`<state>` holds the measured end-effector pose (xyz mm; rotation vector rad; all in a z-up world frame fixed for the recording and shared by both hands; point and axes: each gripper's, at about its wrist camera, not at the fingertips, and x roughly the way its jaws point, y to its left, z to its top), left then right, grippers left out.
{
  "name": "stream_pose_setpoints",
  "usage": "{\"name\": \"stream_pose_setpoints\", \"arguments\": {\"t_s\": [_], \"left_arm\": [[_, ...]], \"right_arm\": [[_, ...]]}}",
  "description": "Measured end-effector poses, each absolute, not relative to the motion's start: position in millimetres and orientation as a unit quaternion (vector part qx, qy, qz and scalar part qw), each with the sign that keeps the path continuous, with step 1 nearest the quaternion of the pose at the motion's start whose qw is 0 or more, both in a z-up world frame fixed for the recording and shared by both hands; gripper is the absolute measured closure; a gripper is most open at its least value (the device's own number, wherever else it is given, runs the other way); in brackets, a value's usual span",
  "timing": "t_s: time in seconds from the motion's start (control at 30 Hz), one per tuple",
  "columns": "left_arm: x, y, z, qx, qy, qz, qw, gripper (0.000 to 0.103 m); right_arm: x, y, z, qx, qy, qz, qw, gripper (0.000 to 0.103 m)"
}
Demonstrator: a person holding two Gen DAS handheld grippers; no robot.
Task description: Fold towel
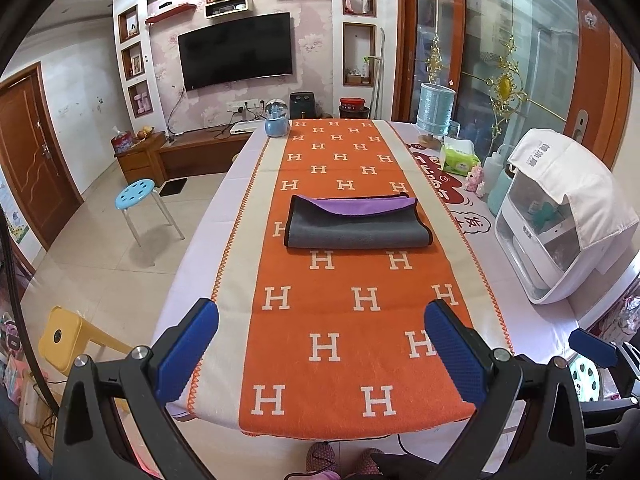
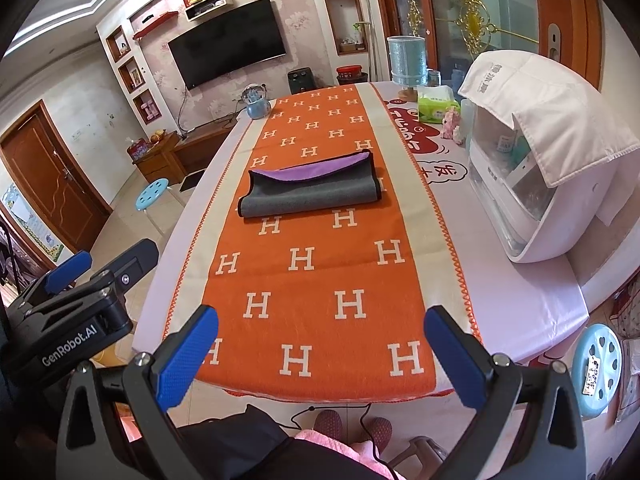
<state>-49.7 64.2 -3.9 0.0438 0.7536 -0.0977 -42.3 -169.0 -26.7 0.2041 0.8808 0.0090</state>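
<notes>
grey-purple towel (image 1: 358, 222) folded over on surface (image 1: 240, 208) | left gripper (image 1: 320, 350), right gripper (image 2: 320, 354) wide, empty, well back | next: likely another fold or done

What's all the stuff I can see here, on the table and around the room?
towel: one, grey outside, purple inside, folded, middle of the runner
table runner: one, orange with white H letters, along the table
table: one, pale cloth cover
tissue pack: one, green, right side of the table
white appliance: one, cloth draped on top, right edge
kettle-like pot: one, light blue, far end
television: one, black, on the far wall
stool: one, blue, left of the table
left gripper: one, blue fingers apart, holding nothing
right gripper: one, blue fingers apart, holding nothing
</notes>
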Motion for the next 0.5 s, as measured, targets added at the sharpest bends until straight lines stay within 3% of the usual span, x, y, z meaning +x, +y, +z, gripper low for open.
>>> {"name": "stream_pose_setpoints", "arguments": {"t_s": [0.5], "left_arm": [[-50.0,63.0,-4.0,0.022,0.368,-0.048,0.928,0.001]], "right_arm": [[-41.9,-168.9,-30.6,0.098,0.430,0.003,0.897,0.000]]}}
